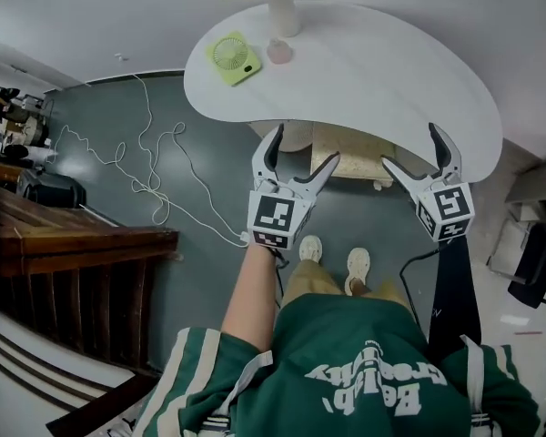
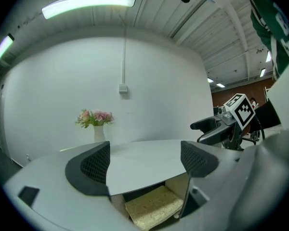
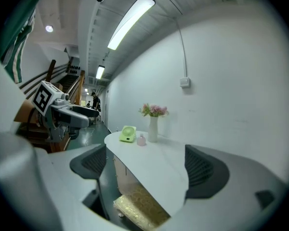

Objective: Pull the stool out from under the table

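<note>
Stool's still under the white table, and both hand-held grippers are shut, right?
Not shut. The left hand-held gripper and right hand-held gripper are both open and empty, as each gripper view shows. The stool is still under the white table.

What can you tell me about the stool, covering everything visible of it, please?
The stool has a rectangular, pale yellow, speckled seat, rough like chipboard or woven fibre, on a pale base. It stands upright on the grey floor, partly tucked under the near edge of the white table, with its front part showing. Only the floor is seen touching it.
</note>
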### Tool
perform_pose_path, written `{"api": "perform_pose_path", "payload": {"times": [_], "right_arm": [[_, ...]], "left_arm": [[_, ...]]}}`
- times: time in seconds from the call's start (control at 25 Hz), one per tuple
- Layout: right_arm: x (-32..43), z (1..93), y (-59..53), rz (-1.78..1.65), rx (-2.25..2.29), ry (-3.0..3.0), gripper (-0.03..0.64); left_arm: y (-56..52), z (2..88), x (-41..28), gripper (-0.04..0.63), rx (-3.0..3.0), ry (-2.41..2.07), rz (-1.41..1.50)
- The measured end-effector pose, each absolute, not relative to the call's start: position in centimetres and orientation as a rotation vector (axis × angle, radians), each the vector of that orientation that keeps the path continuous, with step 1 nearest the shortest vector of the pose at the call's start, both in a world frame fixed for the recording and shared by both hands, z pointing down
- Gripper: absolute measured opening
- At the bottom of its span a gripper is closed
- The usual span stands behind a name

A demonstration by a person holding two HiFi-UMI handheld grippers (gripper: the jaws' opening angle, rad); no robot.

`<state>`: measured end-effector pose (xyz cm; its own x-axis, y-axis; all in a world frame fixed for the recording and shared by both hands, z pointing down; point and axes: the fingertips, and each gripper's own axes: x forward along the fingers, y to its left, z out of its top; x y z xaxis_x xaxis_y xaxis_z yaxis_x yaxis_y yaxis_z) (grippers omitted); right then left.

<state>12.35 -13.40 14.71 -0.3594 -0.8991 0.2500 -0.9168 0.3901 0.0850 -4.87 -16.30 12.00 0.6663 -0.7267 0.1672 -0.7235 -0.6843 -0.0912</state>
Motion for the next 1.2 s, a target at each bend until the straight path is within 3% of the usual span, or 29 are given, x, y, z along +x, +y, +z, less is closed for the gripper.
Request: {"api": "perform_pose_path", "payload": {"times": [0.68, 1.2], "right_arm": [[4.1, 31.2, -16.0, 0.46, 1.608, -2.171, 0.522], [5.0, 43.7, -13.6, 0.548, 1.662, -2.048, 0.522]], "left_arm": [[-22.0, 29.9, -9.9, 0.465, -3.108, 0.93, -0.594], [-20.3, 42.2, -10.3, 0.465, -3.13, 0.81, -0.782]]}}
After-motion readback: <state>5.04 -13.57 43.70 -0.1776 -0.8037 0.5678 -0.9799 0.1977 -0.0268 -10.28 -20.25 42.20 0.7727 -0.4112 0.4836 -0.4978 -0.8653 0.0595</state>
